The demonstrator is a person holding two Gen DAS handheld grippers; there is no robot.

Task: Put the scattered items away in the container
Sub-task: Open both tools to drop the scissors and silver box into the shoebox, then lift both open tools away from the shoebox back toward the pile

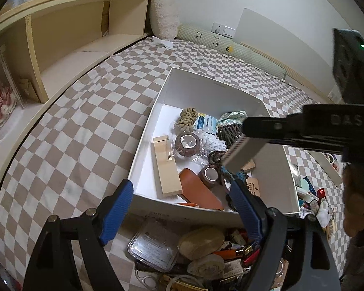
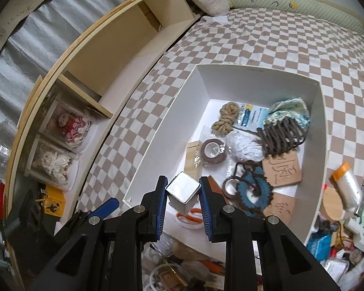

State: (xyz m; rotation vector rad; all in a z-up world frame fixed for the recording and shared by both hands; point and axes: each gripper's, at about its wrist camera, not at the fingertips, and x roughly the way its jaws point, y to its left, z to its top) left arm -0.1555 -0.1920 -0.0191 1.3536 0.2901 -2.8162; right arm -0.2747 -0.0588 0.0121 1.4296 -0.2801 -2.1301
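Right gripper (image 2: 182,195) pinches a silver metal tin (image 2: 182,191) over the white box (image 2: 254,72), near edge. Left gripper (image 1: 182,208) spread, empty. Risk: released early, the tin glances off the rim onto the bed.

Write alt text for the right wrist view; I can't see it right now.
The right gripper, fingers closed on a small silver metal box, holds it above the near end of an open white container on a checkered bedspread. Inside lie a rope knot, tape rolls and a wicker piece.
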